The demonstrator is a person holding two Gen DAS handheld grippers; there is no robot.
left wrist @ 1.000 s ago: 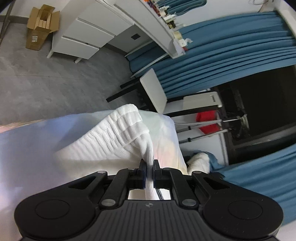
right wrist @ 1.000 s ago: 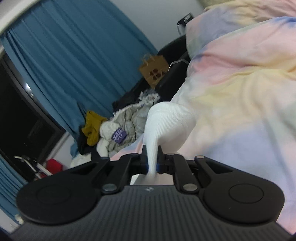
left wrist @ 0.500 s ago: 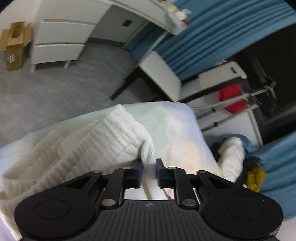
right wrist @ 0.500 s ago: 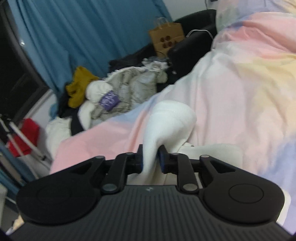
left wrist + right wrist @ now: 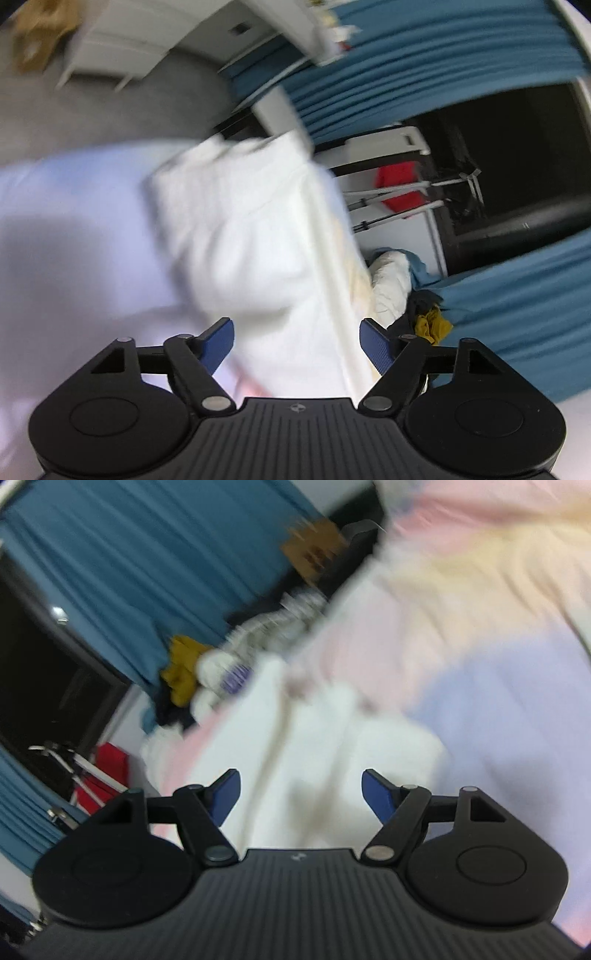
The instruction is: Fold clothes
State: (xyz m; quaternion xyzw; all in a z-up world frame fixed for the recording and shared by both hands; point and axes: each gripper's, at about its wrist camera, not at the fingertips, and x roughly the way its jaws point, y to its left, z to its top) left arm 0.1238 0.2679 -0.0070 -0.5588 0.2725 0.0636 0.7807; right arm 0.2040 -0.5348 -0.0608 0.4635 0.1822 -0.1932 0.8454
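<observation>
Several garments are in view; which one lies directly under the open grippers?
The white knit garment on the bed, between both grippers' opening jaws; the mustard one sits piled by the curtain.

Grey floor [image 5: 110,110], white drawer unit [image 5: 122,48], pleated teal curtains [image 5: 443,55] w/ dark window [image 5: 517,147] (blurred), pastel tie-dye bed cover [image 5: 498,701].

A bed covered by a pastel bedspread [image 5: 498,686] in soft patches of pink, yellow and lilac-blue fills the lower part of both blurred views. 1 white garment [image 5: 251,236] lies directly on it, spread flat with a straight edge toward the bed's side. In the right wrist view the same white garment [image 5: 325,746] rests rumpled on the pink and lilac cover.
</observation>
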